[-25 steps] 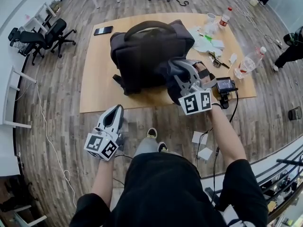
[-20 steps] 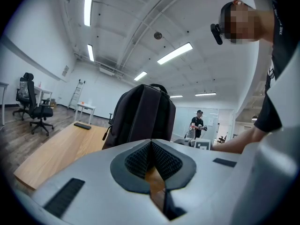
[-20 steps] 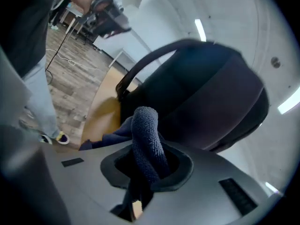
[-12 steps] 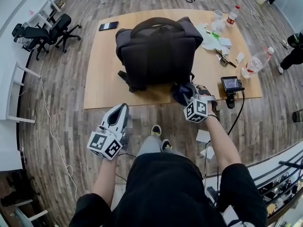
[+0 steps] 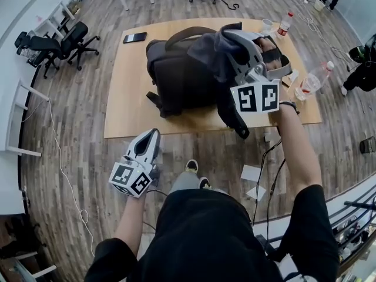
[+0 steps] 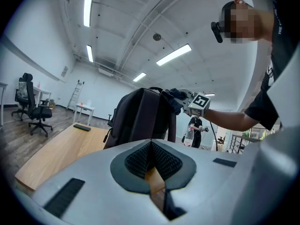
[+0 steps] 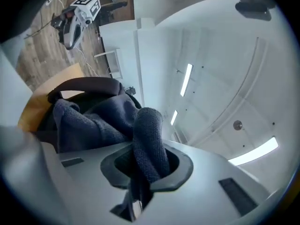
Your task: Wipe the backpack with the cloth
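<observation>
– Cloth (image 5: 210,50): where?
– Clamped in the right gripper (image 5: 232,43), draped over the top corner of the backpack (image 5: 176,78) at 1 o'clock, beside its carry handle (image 5: 188,33).
– Long axis?
– It stands upright in the middle of the table (image 5: 126,107); its near face runs 12 to 6, so the wipe probably goes downward.
– Left gripper (image 5: 147,140)?
– Jaws together on nothing, off the table at 7 o'clock; the right is nearer.
– Containers?
– Clear bottle (image 5: 311,76) at 3 o'clock, contents unclear.
</observation>
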The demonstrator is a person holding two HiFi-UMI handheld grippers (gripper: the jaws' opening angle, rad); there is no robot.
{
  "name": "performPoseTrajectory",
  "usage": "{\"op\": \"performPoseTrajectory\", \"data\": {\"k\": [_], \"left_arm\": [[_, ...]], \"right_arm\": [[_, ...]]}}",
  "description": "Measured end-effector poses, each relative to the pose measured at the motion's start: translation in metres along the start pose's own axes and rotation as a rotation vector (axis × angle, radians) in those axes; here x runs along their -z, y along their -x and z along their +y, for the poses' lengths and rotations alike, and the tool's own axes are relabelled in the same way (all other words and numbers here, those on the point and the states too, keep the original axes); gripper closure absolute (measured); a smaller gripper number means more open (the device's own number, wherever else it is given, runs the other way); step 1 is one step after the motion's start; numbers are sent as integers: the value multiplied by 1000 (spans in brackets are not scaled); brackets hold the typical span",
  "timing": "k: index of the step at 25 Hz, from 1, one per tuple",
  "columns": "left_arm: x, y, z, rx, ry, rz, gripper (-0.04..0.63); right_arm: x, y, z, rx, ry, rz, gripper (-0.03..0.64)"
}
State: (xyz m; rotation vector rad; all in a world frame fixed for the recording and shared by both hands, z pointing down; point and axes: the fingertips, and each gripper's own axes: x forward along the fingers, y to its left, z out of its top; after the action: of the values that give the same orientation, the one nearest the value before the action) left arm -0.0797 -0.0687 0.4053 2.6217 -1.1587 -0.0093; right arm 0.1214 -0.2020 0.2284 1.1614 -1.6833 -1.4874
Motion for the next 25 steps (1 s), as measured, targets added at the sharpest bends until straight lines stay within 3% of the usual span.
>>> {"op": "performPoseTrajectory", "data": {"k": [2,5,7,9,12,15,17,21,25], "left_arm": [[-1,1,-1,0,4,-6,580],[-1,3,0,-2,14,-5,580],[2,4,3,-6,25,0,580],[8,6,5,-11,35,7,580],[15,5,5,-10,43,16,580],[15,-1,2,-4,52,23,580],[14,-2,2,-5,50,27,580],[19,-5,4,-16,15,53,580],[18,-23,27,-14,-45,54,580]], "right_arm": [[4,-3,5,-5,-20,-6,563],[5,14,18,67,-70,-14,571],[5,24,41,52,-41,0,572],[7,30,85,-34,-8,16,572],[26,44,181,-266,-26,86,572],[62,69,285,-555,-62,258,571],[87,92,337,-670,-143,383,571],[103,118,363,-622,-365,489,571],[98,144,386,-662,-414,535,571]]}}
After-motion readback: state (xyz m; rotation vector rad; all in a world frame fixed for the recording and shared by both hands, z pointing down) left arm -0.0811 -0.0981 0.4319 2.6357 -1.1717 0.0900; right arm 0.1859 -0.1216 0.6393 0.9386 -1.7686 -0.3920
